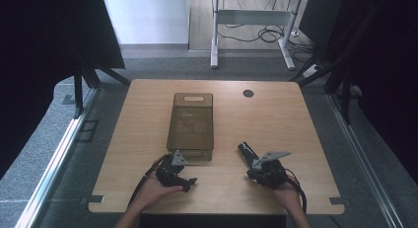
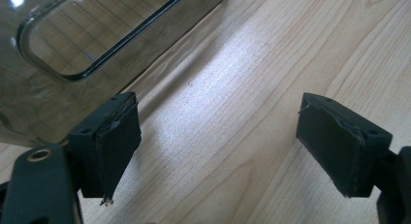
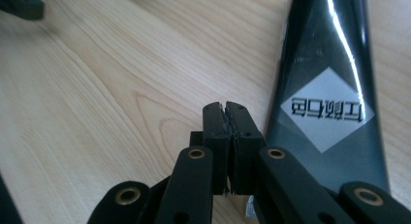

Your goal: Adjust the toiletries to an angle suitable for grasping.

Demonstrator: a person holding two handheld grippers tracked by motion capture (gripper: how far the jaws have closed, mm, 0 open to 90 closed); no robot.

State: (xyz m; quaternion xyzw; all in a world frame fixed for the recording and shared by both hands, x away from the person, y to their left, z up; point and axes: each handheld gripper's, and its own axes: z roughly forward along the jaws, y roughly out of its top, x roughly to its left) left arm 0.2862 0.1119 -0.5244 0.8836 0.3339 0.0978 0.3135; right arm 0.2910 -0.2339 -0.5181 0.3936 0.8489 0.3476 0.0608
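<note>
Light wood table (image 1: pixel 296 134) w/ round grommet hole (image 1: pixel 248 93) at 1 o'clock. Smoky clear basket (image 1: pixel 191 125) near centre; dark tube (image 1: pixel 246 151) at 5 o'clock.

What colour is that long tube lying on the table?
Glossy black tube with a white diamond label; right gripper view shows it best.

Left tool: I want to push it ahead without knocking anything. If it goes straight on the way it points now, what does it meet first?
Probably nothing soon. The left tool is open over bare table; the smoky plastic basket lies just off to one side of its line, so it may graze that, though depth is unclear.
</note>
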